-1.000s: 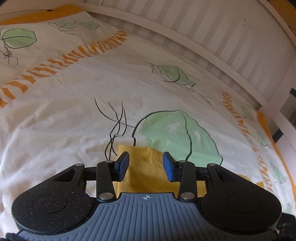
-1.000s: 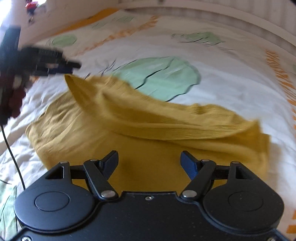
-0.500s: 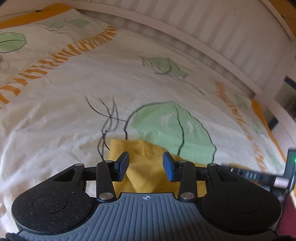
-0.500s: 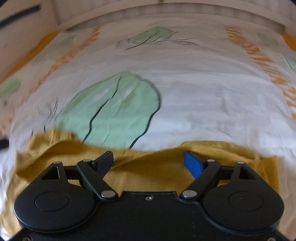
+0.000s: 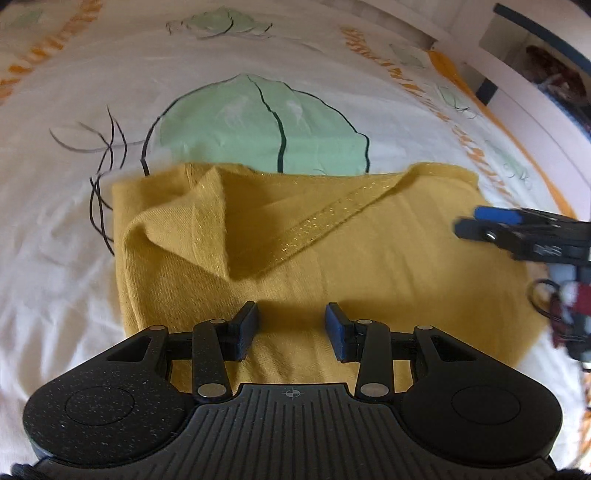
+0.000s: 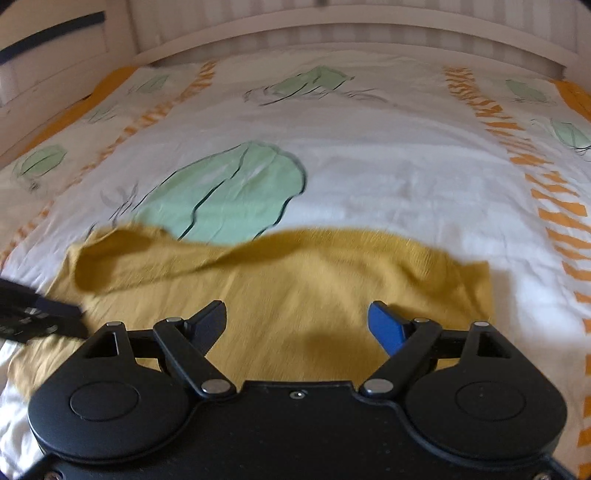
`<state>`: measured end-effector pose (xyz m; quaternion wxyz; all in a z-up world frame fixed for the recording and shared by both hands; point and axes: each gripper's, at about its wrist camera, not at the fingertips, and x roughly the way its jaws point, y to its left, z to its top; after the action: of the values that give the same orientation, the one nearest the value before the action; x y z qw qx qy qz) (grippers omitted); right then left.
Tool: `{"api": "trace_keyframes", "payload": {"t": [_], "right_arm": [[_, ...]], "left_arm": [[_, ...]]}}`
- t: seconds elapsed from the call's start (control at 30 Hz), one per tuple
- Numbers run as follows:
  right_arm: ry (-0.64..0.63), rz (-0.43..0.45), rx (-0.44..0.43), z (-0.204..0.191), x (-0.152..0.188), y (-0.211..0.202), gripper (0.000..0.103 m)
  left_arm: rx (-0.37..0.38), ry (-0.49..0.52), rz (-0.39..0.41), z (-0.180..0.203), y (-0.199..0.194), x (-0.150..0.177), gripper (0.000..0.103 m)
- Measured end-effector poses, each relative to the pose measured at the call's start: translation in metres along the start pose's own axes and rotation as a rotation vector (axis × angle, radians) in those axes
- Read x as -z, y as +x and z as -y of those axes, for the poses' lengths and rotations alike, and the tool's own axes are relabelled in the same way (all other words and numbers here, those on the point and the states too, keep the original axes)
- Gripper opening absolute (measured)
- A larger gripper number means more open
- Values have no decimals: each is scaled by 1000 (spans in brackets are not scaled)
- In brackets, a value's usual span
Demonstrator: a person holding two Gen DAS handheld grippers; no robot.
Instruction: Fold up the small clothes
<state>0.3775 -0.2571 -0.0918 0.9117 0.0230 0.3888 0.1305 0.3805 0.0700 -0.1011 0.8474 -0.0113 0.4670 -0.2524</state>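
Note:
A mustard-yellow small garment lies on the bed sheet, its far edge doubled over into a loose flap with a glittery hem. My left gripper hovers over the near part of the cloth, jaws apart with nothing between them. The right gripper reaches in from the right above the garment's right edge. In the right wrist view the same garment spreads below my right gripper, which stands wide open and empty. The left gripper shows at the left edge.
The sheet is white with green leaf prints and orange stripes. A white slatted bed rail runs along the far side. A white frame edge borders the bed on the right.
The left view has tipped down and now takes in most of the garment, with the right gripper in sight. The raised flap has come down flat. The right jaws stand wider.

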Motion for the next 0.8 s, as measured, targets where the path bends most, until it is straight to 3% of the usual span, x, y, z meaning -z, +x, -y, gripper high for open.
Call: {"api": "trace_keyframes", "payload": {"t": [0.1, 0.23, 0.43, 0.53, 0.67, 0.8], "right_arm": [[-4, -16, -25, -3, 9, -10, 85], [6, -22, -48, -1, 14, -27, 85], [39, -5, -26, 8, 18, -35, 86], [41, -7, -5, 11, 20, -31, 86], [32, 0, 8, 12, 20, -28, 86], [27, 11, 9, 11, 20, -28, 86]], "left_arm": [[-12, -39, 75, -9, 0, -2, 39], [-86, -116, 163, -25, 1, -7, 39], [-92, -286, 256, -50, -5, -11, 39], [-58, -370, 318, -62, -13, -9, 43], [71, -577, 469, -83, -30, -5, 53], [79, -640, 494, -88, -39, -8, 54]]}}
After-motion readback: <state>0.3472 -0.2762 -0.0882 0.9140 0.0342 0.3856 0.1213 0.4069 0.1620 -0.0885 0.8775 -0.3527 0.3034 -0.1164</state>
